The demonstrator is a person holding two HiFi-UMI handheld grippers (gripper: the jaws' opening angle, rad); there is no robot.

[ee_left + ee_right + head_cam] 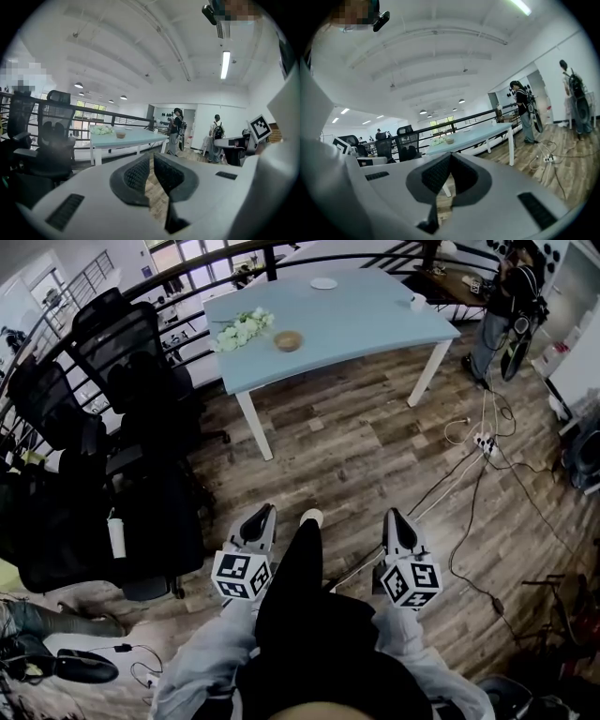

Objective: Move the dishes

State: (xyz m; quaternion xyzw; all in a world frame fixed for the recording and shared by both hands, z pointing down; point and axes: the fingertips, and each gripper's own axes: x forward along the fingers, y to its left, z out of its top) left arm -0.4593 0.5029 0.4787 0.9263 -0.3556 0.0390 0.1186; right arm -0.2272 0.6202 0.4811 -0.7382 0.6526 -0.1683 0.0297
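Head view: person stands on wood floor, well apart from the light-blue table (375,324); on it a brown bowl (288,340), white plate (323,283), cup (417,302) and flowers (242,330); left gripper (260,517) and right gripper (395,519) are held low, both empty.

Left gripper view: jaws a narrow slit apart, only floor showing between them; table and bowl (121,135) far ahead.

Right gripper view: jaw tips meet, nothing clamped; bowl (449,140) distant on the table.

Judgement: task not begun; no dish touched; approach, grasp and carry all remain.
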